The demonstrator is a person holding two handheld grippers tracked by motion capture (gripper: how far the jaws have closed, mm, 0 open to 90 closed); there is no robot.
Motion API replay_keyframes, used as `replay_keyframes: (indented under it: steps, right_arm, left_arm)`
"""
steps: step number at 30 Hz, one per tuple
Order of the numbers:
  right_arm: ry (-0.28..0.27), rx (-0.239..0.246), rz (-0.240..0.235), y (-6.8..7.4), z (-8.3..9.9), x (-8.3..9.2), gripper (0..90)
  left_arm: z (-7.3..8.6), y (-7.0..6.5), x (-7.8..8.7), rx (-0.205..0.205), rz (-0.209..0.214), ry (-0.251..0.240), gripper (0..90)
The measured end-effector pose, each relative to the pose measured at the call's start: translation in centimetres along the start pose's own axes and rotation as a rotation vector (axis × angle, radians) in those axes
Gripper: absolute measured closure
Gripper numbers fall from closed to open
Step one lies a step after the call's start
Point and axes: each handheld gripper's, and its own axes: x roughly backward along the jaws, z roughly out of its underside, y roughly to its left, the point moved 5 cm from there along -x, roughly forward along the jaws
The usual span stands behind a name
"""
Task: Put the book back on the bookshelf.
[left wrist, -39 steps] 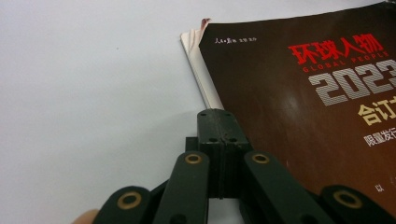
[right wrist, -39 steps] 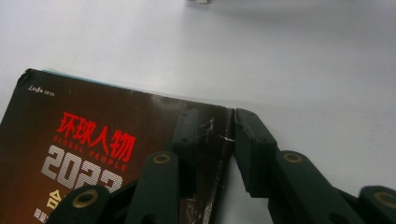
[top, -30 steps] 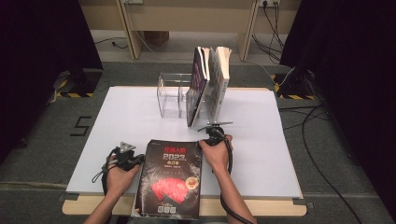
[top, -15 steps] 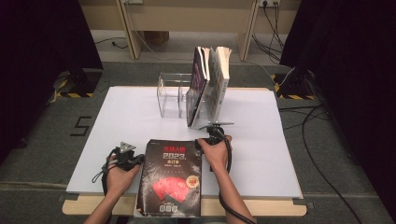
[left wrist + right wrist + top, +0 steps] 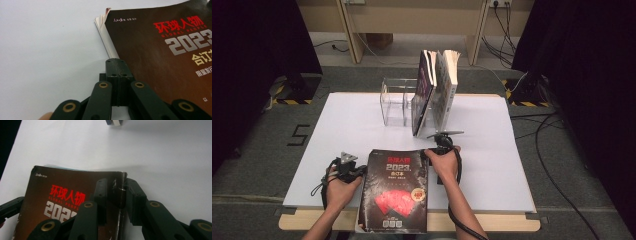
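Dark magazine lies flat at the near edge of the white tabletop, overhanging it a little. Right claw straddles its far right corner — jaws just been closing, the corner sits between them, likely for a lift toward the clear rack. Left claw is clenched empty, touching the magazine's left edge — probably steadying it.
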Motion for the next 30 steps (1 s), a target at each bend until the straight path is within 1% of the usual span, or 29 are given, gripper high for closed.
replay_keyframes:
  steps: [3,6,9,12,13,15,16,18,19,20,22,23,24,26,28,30]
  right_arm:
    - [0.012,-0.004,-0.007,-0.1,-0.1,0.1,79.5]
    - [0.018,-0.005,-0.030,0.2,-0.3,0.4,86.3]
    - [0.014,-0.001,-0.037,0.4,-0.4,0.6,87.2]
    - [-0.004,-0.019,-0.054,0.7,-0.4,1.0,87.8]
    - [-0.011,-0.010,-0.057,0.7,-0.4,1.1,87.8]
    - [-0.033,0.005,-0.067,0.9,-0.4,1.4,87.9]
    - [-0.045,0.008,-0.071,1.0,-0.5,1.6,87.9]
    - [-0.052,0.008,-0.074,1.2,-0.5,1.7,87.9]
    - [-0.074,0.027,-0.080,1.7,-0.6,2.2,87.9]
    - [-0.082,0.035,-0.082,1.9,-0.7,2.3,88.0]
    - [-0.105,0.045,-0.088,2.3,-0.8,2.8,88.0]
    - [-0.115,0.054,-0.089,2.5,-0.9,3.0,88.0]
    - [-0.127,0.059,-0.089,2.7,-1.0,3.3,88.0]
    - [-0.145,0.063,-0.094,3.1,-1.3,3.9,88.0]
    - [-0.161,0.070,-0.096,3.4,-1.6,4.5,88.0]
    - [-0.176,0.070,-0.098,3.6,-2.0,5.0,88.0]
  left_arm:
    - [0.0,0.0,0.0,-0.001,-0.002,-0.002,89.9]
    - [0.0,0.0,0.0,-0.001,-0.003,-0.004,89.9]
    - [0.1,0.0,0.0,0.004,-0.001,-0.007,89.8]
    - [0.1,0.2,0.1,0.020,0.008,-0.012,89.6]
    - [0.1,0.3,0.2,0.023,0.010,-0.011,89.5]
    - [0.2,0.4,0.3,0.040,0.015,-0.019,88.6]
    - [0.1,0.4,0.4,0.043,0.014,-0.023,87.3]
    - [0.0,0.5,0.5,0.045,0.010,-0.031,86.0]
    - [-0.1,0.5,0.7,0.049,0.012,-0.043,82.4]
    - [-0.2,0.5,0.8,0.054,0.014,-0.049,81.6]
    - [-0.4,0.6,1.1,0.065,0.008,-0.070,79.0]
    - [-0.6,0.7,1.3,0.077,0.004,-0.082,77.3]
    - [-0.7,0.8,1.5,0.081,-0.007,-0.093,74.1]
    - [-0.9,0.8,1.8,0.078,-0.022,-0.113,68.7]
    - [-1.2,1.0,2.1,0.100,-0.025,-0.131,65.2]
    - [-1.4,1.2,2.4,0.103,-0.038,-0.149,62.1]
